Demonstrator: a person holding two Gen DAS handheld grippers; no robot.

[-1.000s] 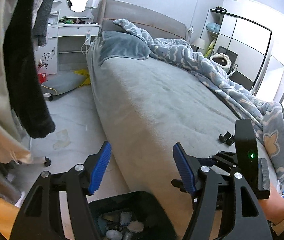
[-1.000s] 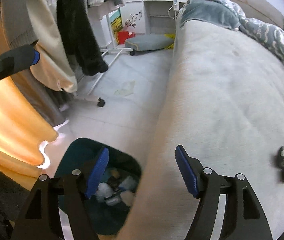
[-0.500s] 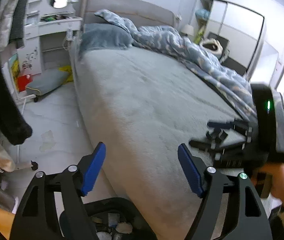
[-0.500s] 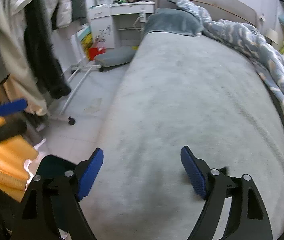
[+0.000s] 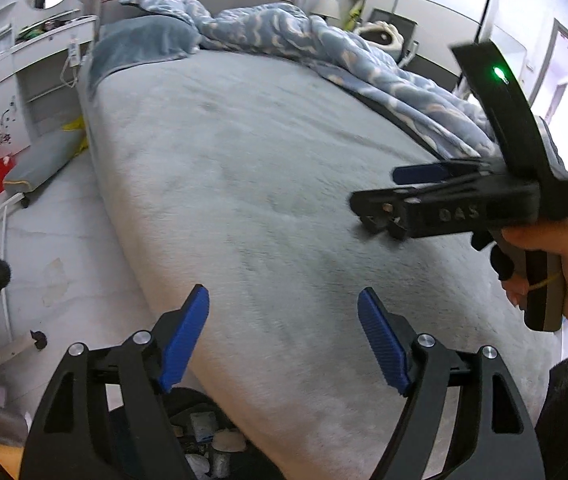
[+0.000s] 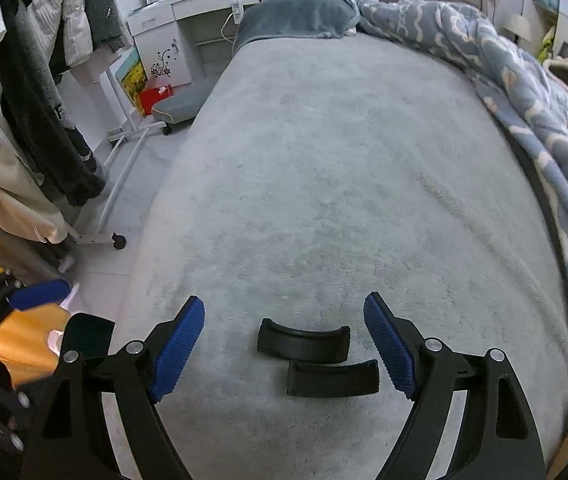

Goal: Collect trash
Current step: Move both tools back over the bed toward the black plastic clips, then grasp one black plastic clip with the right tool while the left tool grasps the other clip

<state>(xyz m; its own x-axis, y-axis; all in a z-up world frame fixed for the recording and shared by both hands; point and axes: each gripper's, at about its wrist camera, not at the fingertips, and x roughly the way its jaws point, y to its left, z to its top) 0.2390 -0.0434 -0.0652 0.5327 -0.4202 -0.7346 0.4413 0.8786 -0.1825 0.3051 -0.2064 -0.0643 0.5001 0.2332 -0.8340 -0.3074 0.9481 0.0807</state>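
Note:
A dark trash bin [image 5: 204, 440] with crumpled trash inside stands on the floor at the bed's near corner; its rim also shows in the right wrist view [image 6: 88, 332]. My left gripper [image 5: 284, 336] is open and empty above the bin and the bed edge. My right gripper [image 6: 284, 344] is open and empty, low over the grey bed [image 6: 344, 180]. Two curved black plastic pieces [image 6: 316, 356] lie on the bed between its fingers. The right gripper also shows in the left wrist view [image 5: 464, 200], held in a hand.
A rumpled blue duvet [image 6: 524, 92] covers the bed's right side. A clothes rack with hanging coats [image 6: 24, 120] stands on the left. A floor cushion [image 5: 40, 160], a red box [image 6: 154, 98] and a white desk [image 6: 188, 20] lie beyond.
Both grippers swung right, from the bin toward the bed. The right gripper moved over the two black pieces, which now lie between its fingers. Both stay open.

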